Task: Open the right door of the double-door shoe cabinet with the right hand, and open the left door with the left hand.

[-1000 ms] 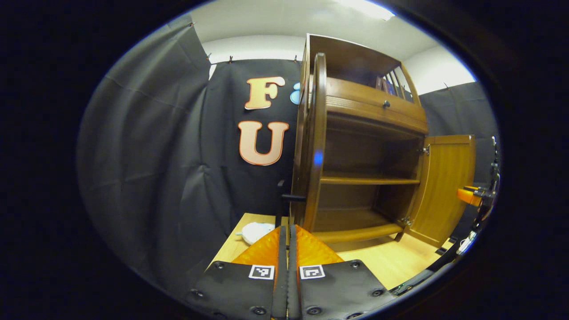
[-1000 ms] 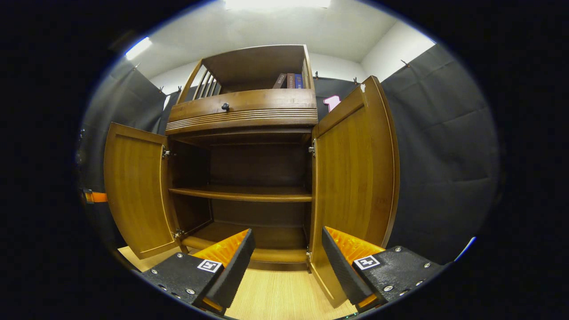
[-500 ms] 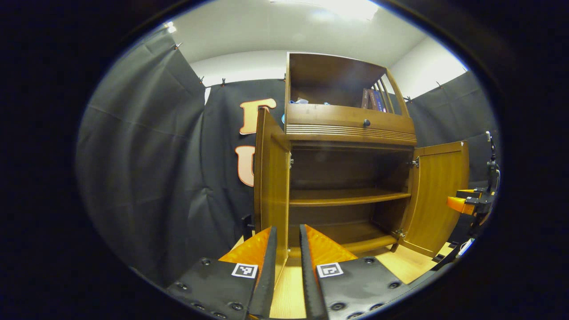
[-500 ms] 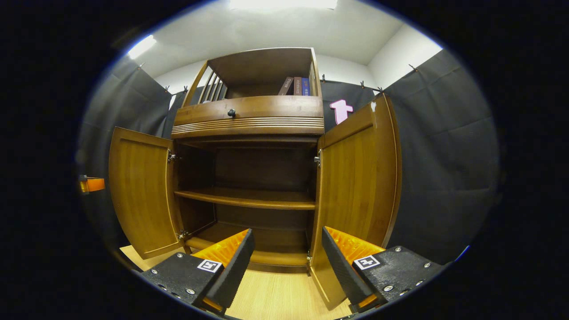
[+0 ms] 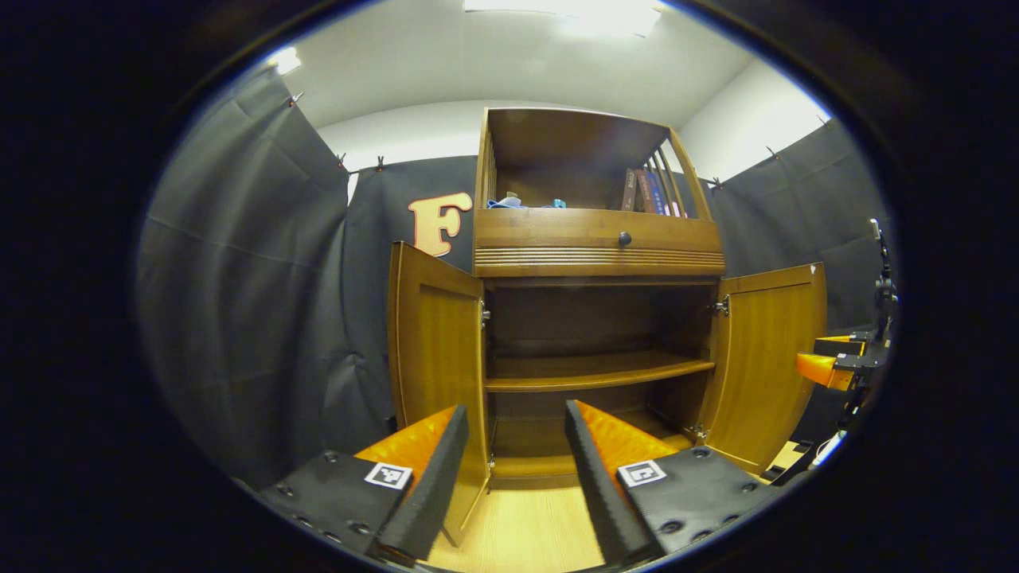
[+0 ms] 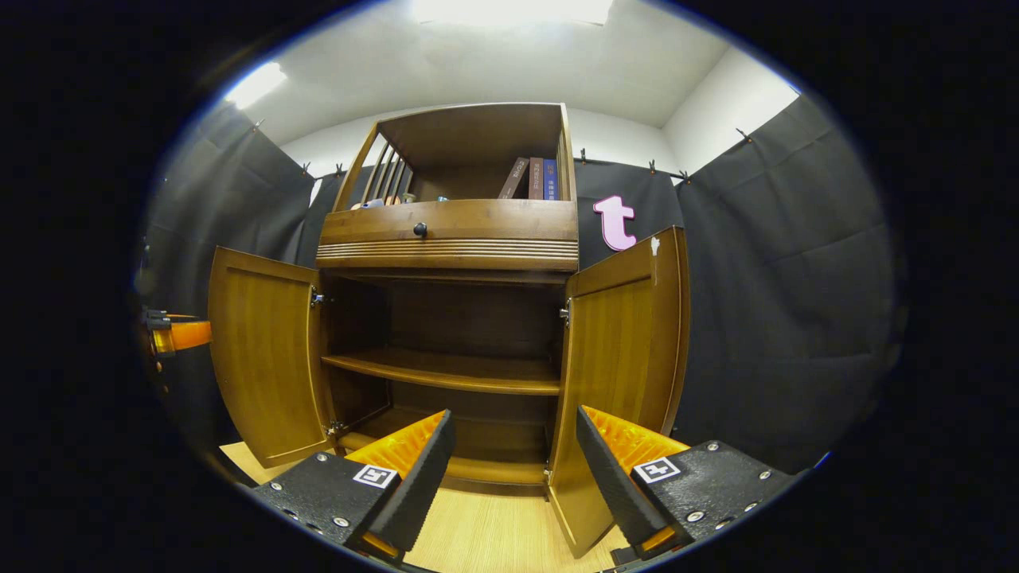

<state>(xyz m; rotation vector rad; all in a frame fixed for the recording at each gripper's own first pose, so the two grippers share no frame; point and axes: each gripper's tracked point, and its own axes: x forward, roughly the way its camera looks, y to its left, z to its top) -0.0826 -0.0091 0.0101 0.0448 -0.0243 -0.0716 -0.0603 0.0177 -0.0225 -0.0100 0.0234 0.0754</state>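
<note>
The cabinet [image 5: 597, 247] is seen ahead with the left door [image 5: 434, 350] and right door [image 6: 625, 350] both swung wide. The left gripper [image 5: 513, 469] and right gripper [image 6: 513, 469] are spread, holding nothing. Retreat is best made straight back, clear of door edges.

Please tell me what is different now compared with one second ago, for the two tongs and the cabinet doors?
The left tongs were shut at the left door's edge one second ago; they have since opened, let go and drawn back to face the cabinet. The right tongs backed off slightly. Unchanged: right tongs open and empty, both doors open, right door included, shelves bare.
</note>
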